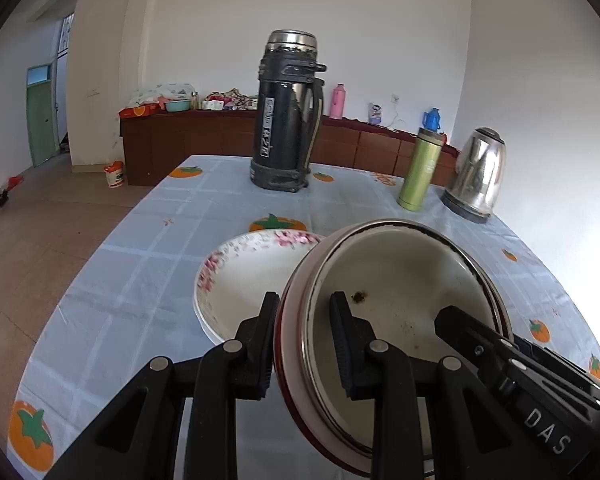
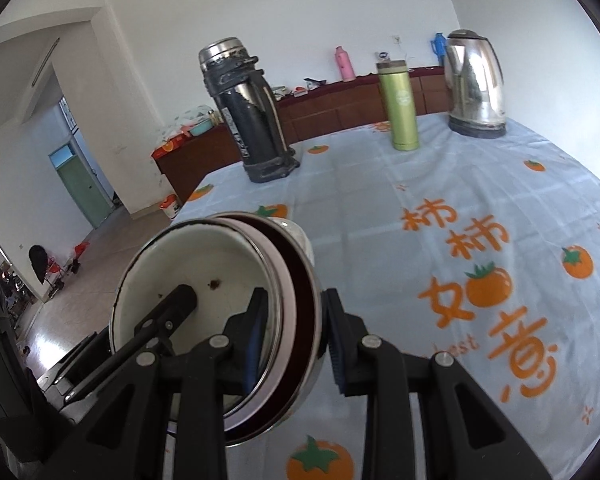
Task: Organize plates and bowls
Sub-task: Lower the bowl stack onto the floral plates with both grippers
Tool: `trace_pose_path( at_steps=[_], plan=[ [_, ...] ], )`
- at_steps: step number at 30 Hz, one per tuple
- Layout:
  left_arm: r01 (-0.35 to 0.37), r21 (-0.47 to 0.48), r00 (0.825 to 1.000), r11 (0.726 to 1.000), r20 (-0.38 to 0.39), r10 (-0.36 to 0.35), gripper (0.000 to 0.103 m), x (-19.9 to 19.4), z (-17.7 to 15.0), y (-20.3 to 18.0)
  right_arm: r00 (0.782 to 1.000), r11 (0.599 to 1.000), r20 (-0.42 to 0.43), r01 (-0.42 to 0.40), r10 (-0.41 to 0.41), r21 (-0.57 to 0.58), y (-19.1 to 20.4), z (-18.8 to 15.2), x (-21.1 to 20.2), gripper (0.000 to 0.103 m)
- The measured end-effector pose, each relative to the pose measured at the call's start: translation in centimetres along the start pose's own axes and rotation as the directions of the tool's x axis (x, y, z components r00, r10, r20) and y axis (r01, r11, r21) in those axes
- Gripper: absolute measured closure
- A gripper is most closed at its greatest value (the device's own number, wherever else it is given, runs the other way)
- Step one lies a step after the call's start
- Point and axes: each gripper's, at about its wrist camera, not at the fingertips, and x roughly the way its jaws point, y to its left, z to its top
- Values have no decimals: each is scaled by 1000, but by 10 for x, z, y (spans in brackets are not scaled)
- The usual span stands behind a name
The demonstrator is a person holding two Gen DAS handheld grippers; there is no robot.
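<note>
Enamel bowl (image 1: 396, 300): held clear of the bench (image 1: 148, 240) by both tongs, above the floral plate (image 1: 244, 276).
Left tongs (image 1: 305, 320) and right tongs (image 2: 296, 320) each clamp opposite rim walls; keep both level and lower evenly, centring over the plate.

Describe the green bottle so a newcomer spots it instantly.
Start at the far end of the table with the pale blue persimmon-print cloth, where three vessels stand. The slim lime-green metal flask stands between the large black vacuum jug and the shiny steel electric kettle. It alone is green and narrow.
</note>
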Motion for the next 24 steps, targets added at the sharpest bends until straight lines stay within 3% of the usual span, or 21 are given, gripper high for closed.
trace_pose_path(
  at_steps=[13, 24],
  plan=[
    [-39, -34, 999, 999, 1, 39, 75, 33, 26, 24, 999, 999, -17, -39, 40, 19, 16, 31, 47, 75],
    [-58, -51, 997, 997, -58, 55, 75, 63, 30, 35, 996, 999, -80, -41, 43, 26, 16, 33, 85, 75]
  ],
)
